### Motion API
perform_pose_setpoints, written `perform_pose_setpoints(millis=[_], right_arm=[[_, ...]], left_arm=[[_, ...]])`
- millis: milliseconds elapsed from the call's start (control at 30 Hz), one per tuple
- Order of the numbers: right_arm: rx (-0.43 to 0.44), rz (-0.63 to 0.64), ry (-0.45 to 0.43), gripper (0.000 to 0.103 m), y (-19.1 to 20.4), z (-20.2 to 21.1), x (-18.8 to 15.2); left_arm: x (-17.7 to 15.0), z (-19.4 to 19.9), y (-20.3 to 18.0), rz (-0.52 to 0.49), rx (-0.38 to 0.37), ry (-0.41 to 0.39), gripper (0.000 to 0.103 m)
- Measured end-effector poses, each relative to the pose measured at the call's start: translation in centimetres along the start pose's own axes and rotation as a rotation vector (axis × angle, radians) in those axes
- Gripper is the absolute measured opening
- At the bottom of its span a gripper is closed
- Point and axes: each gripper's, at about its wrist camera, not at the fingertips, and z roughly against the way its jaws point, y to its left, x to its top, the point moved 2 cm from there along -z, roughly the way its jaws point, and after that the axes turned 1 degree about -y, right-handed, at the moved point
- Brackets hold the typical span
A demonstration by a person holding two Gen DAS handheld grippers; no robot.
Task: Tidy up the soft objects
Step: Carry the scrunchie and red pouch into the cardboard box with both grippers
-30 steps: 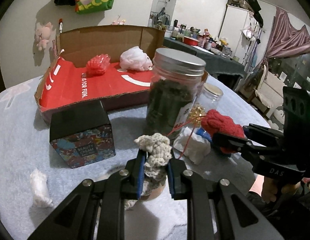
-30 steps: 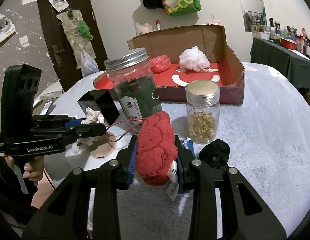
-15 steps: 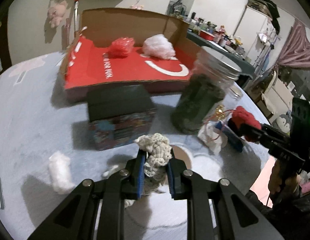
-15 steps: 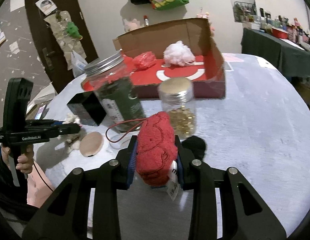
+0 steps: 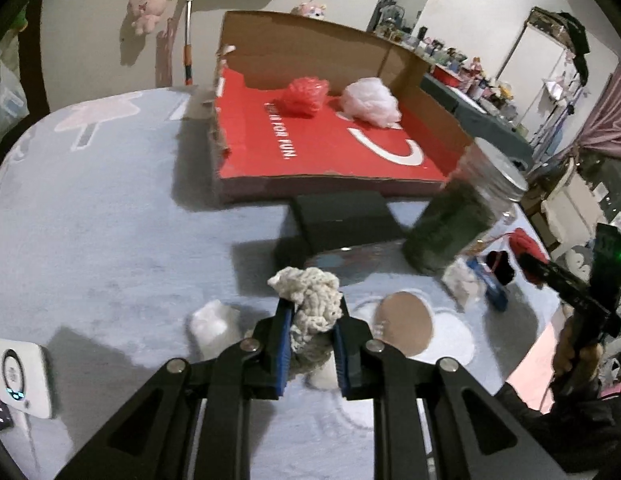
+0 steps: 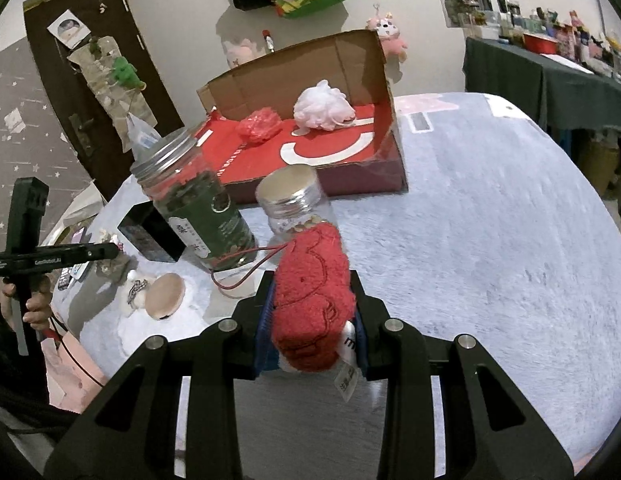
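— What are you holding in each hand?

— My left gripper is clamping a cream crocheted lump, knobbly and loosely knitted, bulging above the blue pads. My right gripper is squeezing a red terry plush, fuzzy and oblong, with stitched outlines and a white tag hanging near its lower end.

— Where are they sitting?

— Both are riding between the jaws, above the pale grey fleecy table cover, not resting on it.

— And around them?

— Just beyond the red plush, a small clear jar with a metal screw lid is showing yellowish beads, and beside it a taller jar of dark green leaves. Farther back, an open cardboard box with a glossy red floor is holding a crinkly red mesh puff and a frilly white one. A black cube box is standing between my crochet piece and the carton.
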Motion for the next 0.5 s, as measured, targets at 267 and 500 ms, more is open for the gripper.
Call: perform_pose_setpoints(millis=[267, 500], right_arm=[[-0.054, -0.004, 0.020, 0.031, -1.8, 0.7, 0.6], [-0.075, 0.038, 0.033, 0.031, -2.9, 0.5, 2.0]], left_arm=[[0.8, -0.1, 1.9, -0.039, 0.058, 0.035, 0.019], [1.8, -1.2, 3.0, -0.067, 0.045, 0.048, 0.019]])
